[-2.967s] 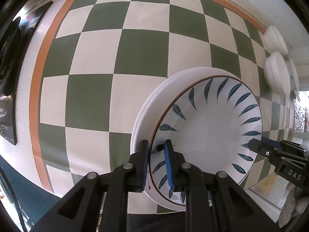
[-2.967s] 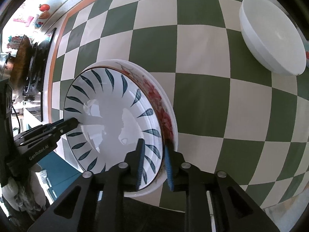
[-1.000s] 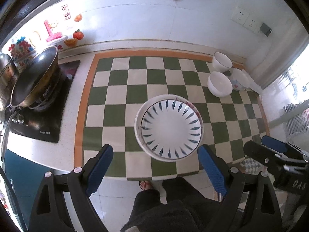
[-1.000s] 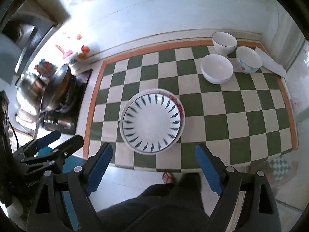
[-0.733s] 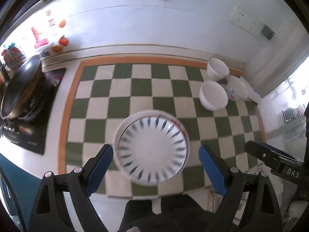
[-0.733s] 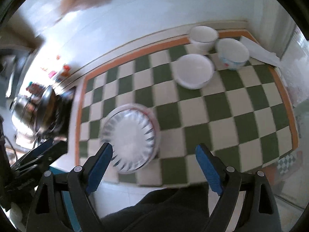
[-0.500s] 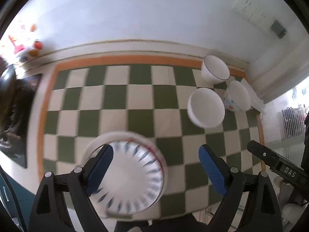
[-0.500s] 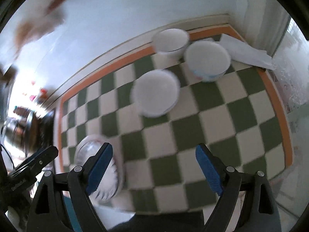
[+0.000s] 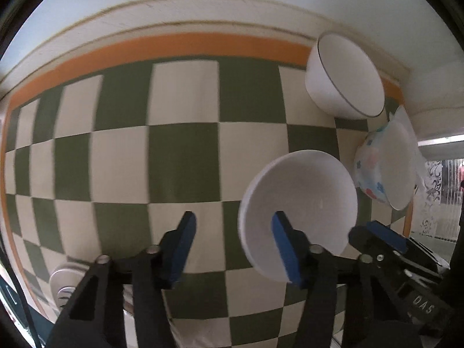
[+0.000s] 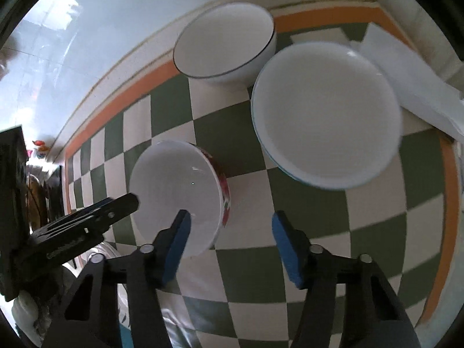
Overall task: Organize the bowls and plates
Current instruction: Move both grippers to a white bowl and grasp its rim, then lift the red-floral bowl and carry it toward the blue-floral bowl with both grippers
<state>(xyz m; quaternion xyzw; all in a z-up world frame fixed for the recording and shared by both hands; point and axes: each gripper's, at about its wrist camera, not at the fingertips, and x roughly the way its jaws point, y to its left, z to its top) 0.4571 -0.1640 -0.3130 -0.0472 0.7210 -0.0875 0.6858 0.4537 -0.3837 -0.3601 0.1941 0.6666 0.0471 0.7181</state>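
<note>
Three bowls stand on the checkered counter. The nearest, a white bowl with red flowers outside (image 9: 301, 203) (image 10: 177, 191), lies between both grippers. My left gripper (image 9: 232, 246) is open; its right finger is over this bowl's near left rim. My right gripper (image 10: 229, 237) is open; its left finger is at the bowl's near right rim. A floral-sided bowl (image 9: 385, 171) (image 10: 324, 116) and a dark-rimmed white bowl (image 9: 345, 78) (image 10: 226, 40) stand behind. The plate stack (image 9: 66, 284) shows at the lower left edge.
The white wall and an orange border (image 9: 174, 46) run along the back of the counter. White paper (image 10: 406, 78) lies at the far right by the bowls. A stove with a pan (image 10: 32, 197) is at the far left.
Both grippers have let go of the blue-leaf plate on the stack, opened wide, moved right and come down close to the nearest bowl, narrowing somewhat.
</note>
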